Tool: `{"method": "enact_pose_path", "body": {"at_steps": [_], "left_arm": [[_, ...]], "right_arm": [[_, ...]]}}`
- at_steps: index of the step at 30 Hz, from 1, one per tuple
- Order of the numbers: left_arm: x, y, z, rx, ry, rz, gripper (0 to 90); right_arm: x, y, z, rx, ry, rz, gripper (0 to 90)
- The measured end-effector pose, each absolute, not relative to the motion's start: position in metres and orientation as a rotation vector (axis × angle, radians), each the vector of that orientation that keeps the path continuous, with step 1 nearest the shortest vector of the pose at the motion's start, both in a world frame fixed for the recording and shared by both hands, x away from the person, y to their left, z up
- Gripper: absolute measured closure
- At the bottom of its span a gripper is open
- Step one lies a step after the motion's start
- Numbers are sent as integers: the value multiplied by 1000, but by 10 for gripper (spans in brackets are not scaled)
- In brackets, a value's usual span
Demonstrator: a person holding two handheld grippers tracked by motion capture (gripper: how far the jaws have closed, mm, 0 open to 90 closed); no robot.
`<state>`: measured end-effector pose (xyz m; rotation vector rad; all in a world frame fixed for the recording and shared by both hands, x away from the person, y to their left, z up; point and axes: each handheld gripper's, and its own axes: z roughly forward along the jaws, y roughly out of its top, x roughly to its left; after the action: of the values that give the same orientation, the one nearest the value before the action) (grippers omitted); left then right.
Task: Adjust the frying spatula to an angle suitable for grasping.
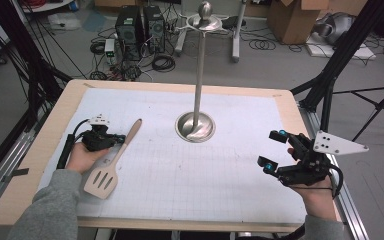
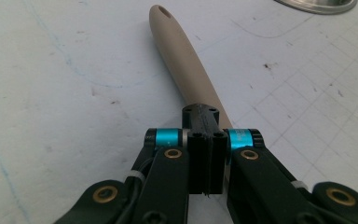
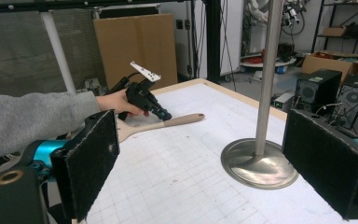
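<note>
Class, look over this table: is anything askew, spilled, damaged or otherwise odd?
Nothing stands out. The spatula lies flat and whole on the mat, the metal stand stands upright, and nothing is spilled. The mat shows only faint smudges.

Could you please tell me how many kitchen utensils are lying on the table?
1. A single beige slotted spatula lies on the white gridded mat at the table's left side, its handle under the shut left claw. None appears hidden elsewhere.
</note>
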<state>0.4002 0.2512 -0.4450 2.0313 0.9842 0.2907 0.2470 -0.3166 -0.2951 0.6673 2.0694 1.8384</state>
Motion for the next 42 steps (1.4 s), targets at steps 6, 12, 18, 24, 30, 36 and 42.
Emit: {"method": "enact_pose_path", "body": {"at_steps": [6, 12, 18, 24, 30, 36, 42], "left_arm": [[400, 248, -445, 2055, 972, 289, 898], [399, 244, -446, 2077, 923, 293, 899], [398, 242, -445, 2095, 881, 285, 898], [397, 240, -445, 2111, 857, 267, 898], [395, 243, -438, 2093, 855, 311, 898], [383, 248, -419, 2050, 858, 344, 898], [356, 233, -404, 2083, 824, 408, 898]], "right_arm": [[247, -316, -296, 674, 2074, 1840, 101], [248, -316, -297, 674, 2077, 1835, 101], [248, -317, -297, 678, 2079, 1833, 101], [248, -318, -297, 685, 2073, 1841, 101], [247, -318, -297, 678, 2076, 1838, 101], [248, -319, -298, 681, 2066, 1848, 101], [249, -320, -300, 692, 2061, 1860, 101]]}}
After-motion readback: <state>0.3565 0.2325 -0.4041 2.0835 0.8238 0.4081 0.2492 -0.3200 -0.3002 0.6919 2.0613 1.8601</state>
